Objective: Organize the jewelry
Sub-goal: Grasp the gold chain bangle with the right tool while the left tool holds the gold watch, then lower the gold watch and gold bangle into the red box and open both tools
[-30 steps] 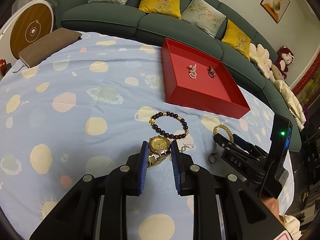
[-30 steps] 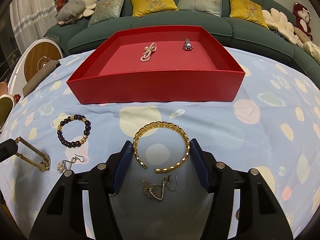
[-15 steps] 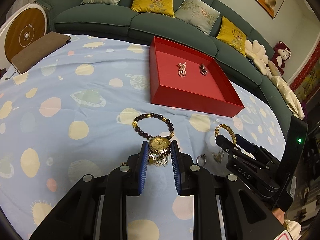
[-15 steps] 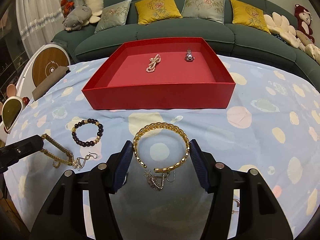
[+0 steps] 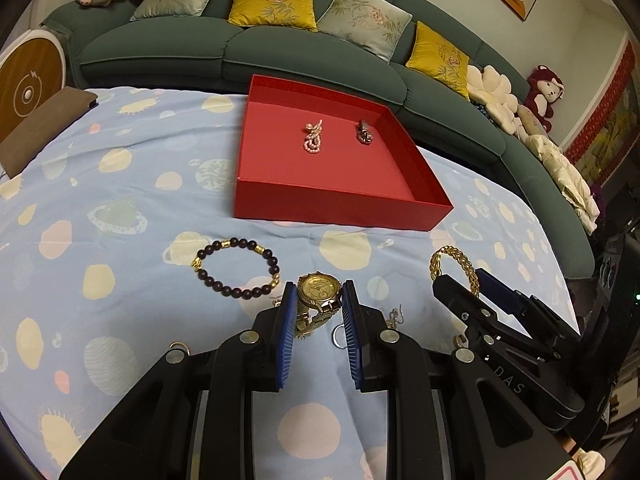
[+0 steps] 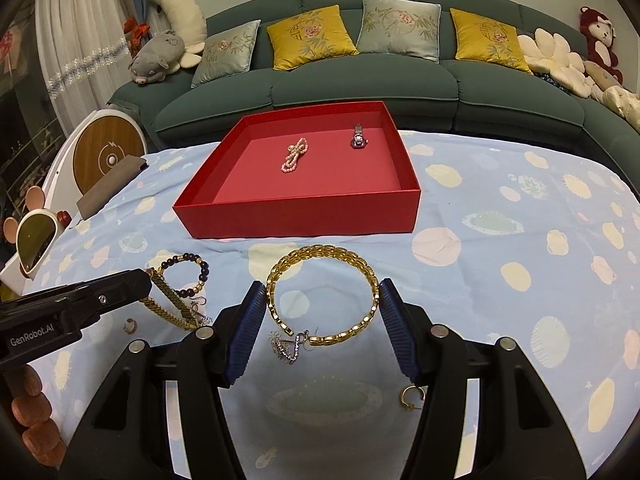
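Observation:
My left gripper (image 5: 318,312) is shut on a gold watch (image 5: 318,288) and holds it above the cloth; its band hangs down (image 6: 170,300). My right gripper (image 6: 322,312) is shut on a gold bangle (image 6: 320,256), with a flower earring (image 6: 288,344) dangling from it. The red tray (image 5: 340,208) stands ahead with a pink pearl piece (image 5: 313,140) and a silver piece (image 5: 364,132) inside. A dark bead bracelet (image 5: 236,266) lies on the cloth left of the watch.
Small earrings and rings lie on the blue spotted cloth (image 5: 120,200) near the grippers, one gold hoop (image 6: 412,396) under my right gripper. A brown book (image 5: 40,128) lies at the far left. A green sofa (image 6: 360,80) with cushions runs behind.
Both grippers have lifted with their pieces and drawn back from the tray. The watch band and the earring now hang free above the cloth.

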